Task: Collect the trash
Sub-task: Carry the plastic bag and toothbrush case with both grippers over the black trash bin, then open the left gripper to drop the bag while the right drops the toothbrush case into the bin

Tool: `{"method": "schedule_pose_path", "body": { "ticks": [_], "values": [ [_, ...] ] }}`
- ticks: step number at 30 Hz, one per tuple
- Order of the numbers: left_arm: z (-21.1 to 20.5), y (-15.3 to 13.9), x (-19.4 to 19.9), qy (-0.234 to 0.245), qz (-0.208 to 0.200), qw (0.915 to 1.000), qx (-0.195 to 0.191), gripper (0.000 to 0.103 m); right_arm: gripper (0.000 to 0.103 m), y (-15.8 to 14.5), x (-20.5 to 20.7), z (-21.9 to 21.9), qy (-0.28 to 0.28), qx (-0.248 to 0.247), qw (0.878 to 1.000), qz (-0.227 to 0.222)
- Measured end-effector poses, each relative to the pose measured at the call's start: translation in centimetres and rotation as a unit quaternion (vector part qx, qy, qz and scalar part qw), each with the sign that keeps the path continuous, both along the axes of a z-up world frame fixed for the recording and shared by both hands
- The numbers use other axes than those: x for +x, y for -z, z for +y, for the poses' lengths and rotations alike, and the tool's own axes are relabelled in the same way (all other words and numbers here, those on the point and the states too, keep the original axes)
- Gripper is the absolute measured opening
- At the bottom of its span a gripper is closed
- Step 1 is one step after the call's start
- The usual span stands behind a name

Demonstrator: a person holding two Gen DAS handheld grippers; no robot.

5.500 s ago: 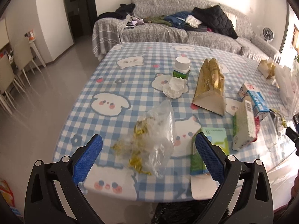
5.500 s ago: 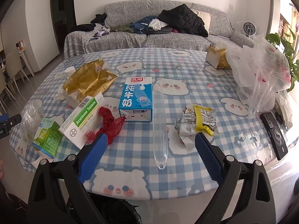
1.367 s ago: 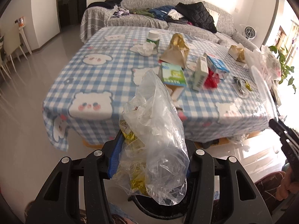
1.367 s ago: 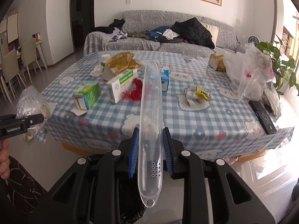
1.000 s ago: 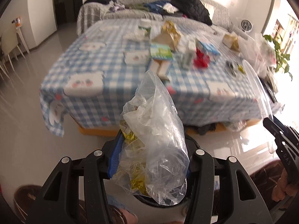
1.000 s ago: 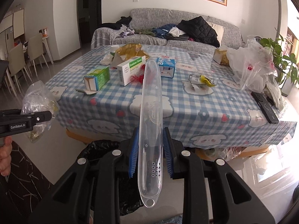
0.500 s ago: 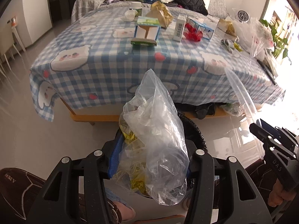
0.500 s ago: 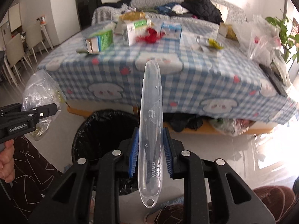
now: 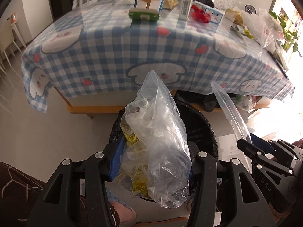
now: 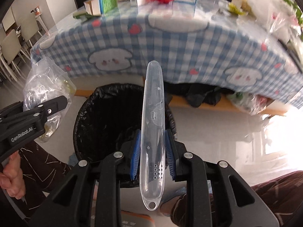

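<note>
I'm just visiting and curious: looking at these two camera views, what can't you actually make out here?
- Inside of the bin: right wrist view, only dark liner shows; whether it holds anything is unclear.
- Bin in the left wrist view: mostly hidden behind the clear plastic bag.
- Print on the boxes on the table: blurred in both views.
- Dark heap under the table: shadowed, unidentifiable.
- Right hand-held gripper in the left wrist view: cut off by the edge.

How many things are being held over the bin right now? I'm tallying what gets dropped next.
2. A clear plastic bag of scraps is clamped in the left gripper, and a clear plastic case in the right gripper, both above the black-lined bin.
</note>
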State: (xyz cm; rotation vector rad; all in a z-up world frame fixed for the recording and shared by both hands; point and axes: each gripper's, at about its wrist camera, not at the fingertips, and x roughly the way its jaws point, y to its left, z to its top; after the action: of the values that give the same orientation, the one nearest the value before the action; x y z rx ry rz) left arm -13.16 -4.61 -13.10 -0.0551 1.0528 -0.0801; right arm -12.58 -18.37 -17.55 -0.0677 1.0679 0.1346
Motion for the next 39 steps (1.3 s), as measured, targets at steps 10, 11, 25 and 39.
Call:
{"method": "schedule_pose_path", "body": {
  "ticks": [10, 11, 25, 39],
  "values": [
    [0.0, 3.1, 1.0, -0.001, 0.015, 0.9998, 0.012, 0.050, 0.024, 2.6, 0.9, 0.9, -0.006, -0.005, 1.000, 0.029],
    [-0.1, 3.4, 1.1, 0.000, 0.017, 0.9998, 0.014, 0.050, 0.024, 2.8, 1.0, 1.0, -0.007, -0.004, 1.000, 0.030],
    [0.1, 6.7, 2.4, -0.011, 0.042, 0.9988, 0.021, 0.050, 0.024, 5.0, 2.0, 1.5, 0.008, 0.023, 0.998, 0.055],
    [-2.9, 8.7, 3.2, 0.029, 0.056, 0.9977, 0.025, 0.058, 0.024, 5.4, 1.1, -0.1, 0.036, 0.019, 0.997, 0.059]
  ]
}}
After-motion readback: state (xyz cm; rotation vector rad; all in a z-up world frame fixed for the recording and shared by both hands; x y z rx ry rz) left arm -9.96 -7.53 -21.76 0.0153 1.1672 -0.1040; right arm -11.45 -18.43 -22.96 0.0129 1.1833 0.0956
